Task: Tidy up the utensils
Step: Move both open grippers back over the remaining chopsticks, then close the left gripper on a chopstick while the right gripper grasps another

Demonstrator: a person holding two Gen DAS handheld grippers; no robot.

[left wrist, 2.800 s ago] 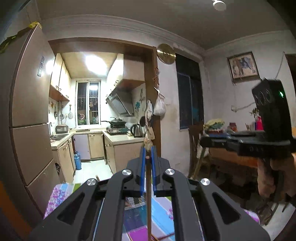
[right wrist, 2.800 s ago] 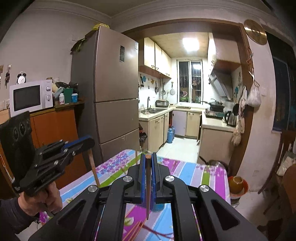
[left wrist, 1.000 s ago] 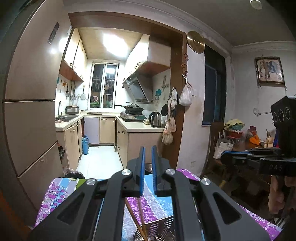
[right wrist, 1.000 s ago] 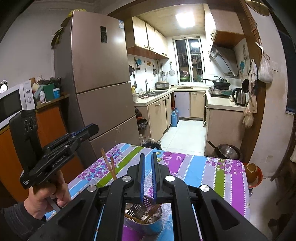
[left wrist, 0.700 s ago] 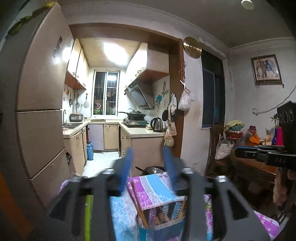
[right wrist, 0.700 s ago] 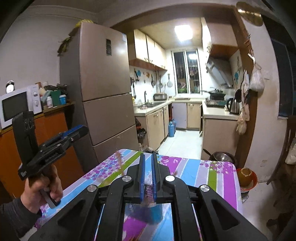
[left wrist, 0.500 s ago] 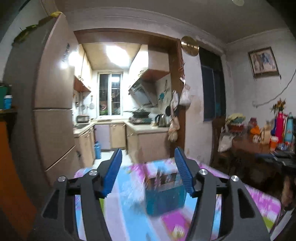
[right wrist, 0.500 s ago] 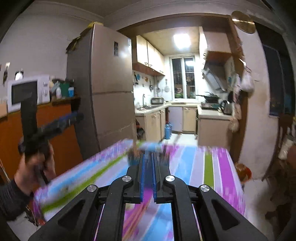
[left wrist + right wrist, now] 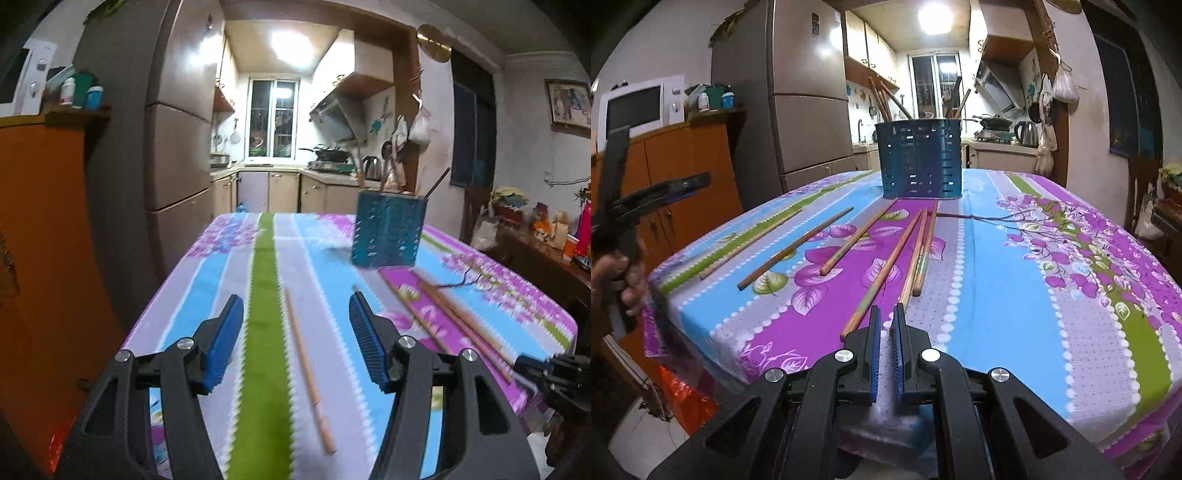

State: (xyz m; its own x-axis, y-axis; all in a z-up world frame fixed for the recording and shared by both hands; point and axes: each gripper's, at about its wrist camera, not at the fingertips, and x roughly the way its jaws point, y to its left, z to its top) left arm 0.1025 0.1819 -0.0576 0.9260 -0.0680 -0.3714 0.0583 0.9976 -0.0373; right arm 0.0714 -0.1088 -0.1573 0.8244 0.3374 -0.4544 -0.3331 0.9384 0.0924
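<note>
Wooden chopsticks (image 9: 886,266) left loose on the tabletop (image 9: 1015,295); others now stand in the blue holder (image 9: 921,158). Both grippers dropped from the holder: left gripper (image 9: 295,332) just opened, empty, over one chopstick (image 9: 306,369); right gripper (image 9: 884,319) closed, empty. Next pick looks imminent.

The left gripper (image 9: 295,332) hangs low over a table under a striped floral tablecloth (image 9: 229,280), its blue-padded jaws spread apart after just opening, with nothing gripped. On the cloth between them lies a single chopstick (image 9: 306,369), running from 12 toward 5 o'clock beside the green stripe. At 1 o'clock stands a blue perforated utensil holder (image 9: 388,232) with sticks poking from its top. More chopsticks (image 9: 443,310) lie slantwise at 3 o'clock, just in front of the holder. Part of the right gripper (image 9: 557,376) shows at 4 o'clock, blurred
</note>
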